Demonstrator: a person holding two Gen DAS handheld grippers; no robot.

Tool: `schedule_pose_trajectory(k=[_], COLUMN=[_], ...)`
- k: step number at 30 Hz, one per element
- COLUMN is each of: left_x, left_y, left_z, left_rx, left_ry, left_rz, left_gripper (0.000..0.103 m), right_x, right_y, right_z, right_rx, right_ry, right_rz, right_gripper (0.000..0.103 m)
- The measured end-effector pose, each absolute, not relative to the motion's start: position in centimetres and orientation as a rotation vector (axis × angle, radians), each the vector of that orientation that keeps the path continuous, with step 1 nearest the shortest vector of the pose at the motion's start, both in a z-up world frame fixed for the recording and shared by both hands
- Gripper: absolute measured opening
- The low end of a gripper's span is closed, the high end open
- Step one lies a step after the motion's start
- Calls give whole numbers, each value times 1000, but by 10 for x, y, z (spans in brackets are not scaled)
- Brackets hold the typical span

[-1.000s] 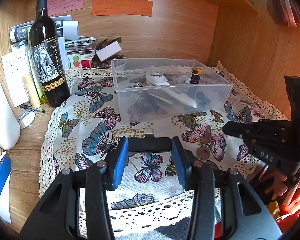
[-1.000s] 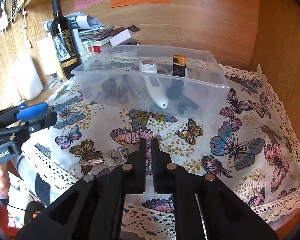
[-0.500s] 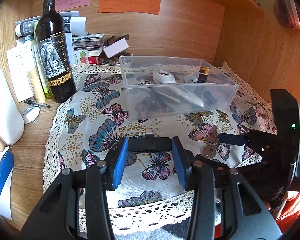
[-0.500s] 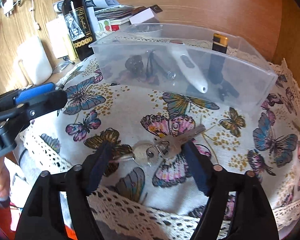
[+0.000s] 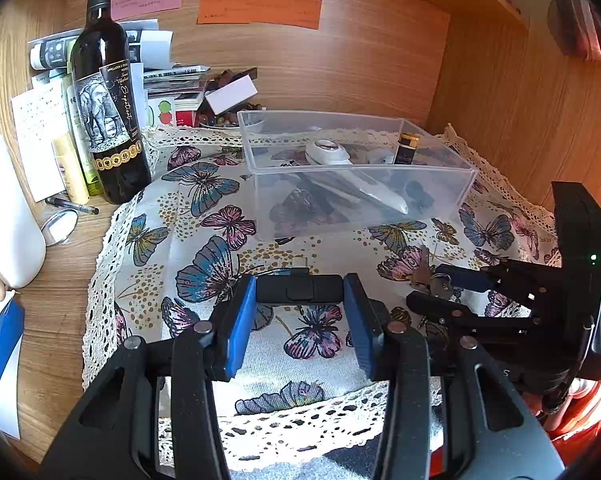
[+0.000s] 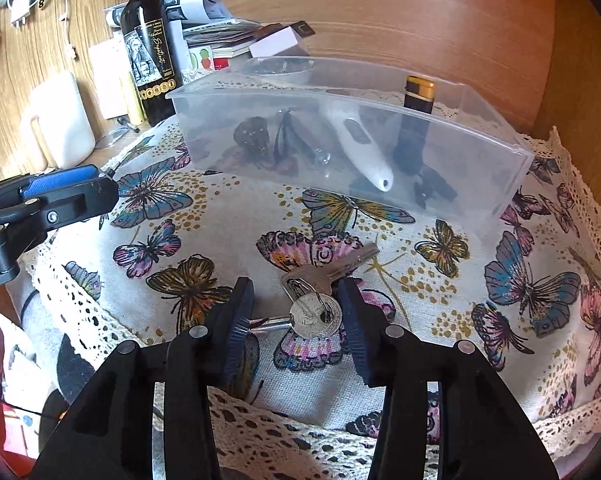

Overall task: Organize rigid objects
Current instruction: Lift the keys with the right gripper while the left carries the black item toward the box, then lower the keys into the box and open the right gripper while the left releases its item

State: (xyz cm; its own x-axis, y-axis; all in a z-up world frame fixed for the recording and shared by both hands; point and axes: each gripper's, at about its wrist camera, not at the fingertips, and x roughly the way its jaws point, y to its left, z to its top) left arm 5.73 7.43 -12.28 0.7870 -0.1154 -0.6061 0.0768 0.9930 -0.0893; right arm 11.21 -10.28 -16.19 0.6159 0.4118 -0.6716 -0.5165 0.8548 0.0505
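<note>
Paper notes (image 5: 256, 8) in pink, green and orange stick to the wood wall, their writing too small to read. Below them on the left stands a dark wine bottle (image 5: 108, 96) with an elephant on its label. The left gripper (image 5: 300, 300) grips a small black box (image 5: 299, 290) between its blue pads. Further right sits a clear plastic bin (image 6: 340, 136) on the butterfly cloth (image 6: 440, 280), holding a white thermometer (image 6: 360, 144) and a black lighter (image 6: 416, 120). The right gripper (image 6: 296, 312) is spread wide around the keys (image 6: 320, 300) lying on the cloth.
</note>
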Motion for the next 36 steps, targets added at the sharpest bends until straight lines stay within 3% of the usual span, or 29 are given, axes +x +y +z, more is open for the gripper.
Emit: schedule_pose_trajectory(k=[16,36], left_x=[65,106], left_y=[59,46], left_z=[-107,-51], left_rx=[-53,-51], left_ry=[618,497], left_rz=[-137,-158], left_gripper=[44,44], right_x=[104,134], right_y=[-143,-164], right_z=[-121,-37], right_rx=[-101,-74], right_ry=[603,338], right_rz=[468,428], right_gripper=[41,41])
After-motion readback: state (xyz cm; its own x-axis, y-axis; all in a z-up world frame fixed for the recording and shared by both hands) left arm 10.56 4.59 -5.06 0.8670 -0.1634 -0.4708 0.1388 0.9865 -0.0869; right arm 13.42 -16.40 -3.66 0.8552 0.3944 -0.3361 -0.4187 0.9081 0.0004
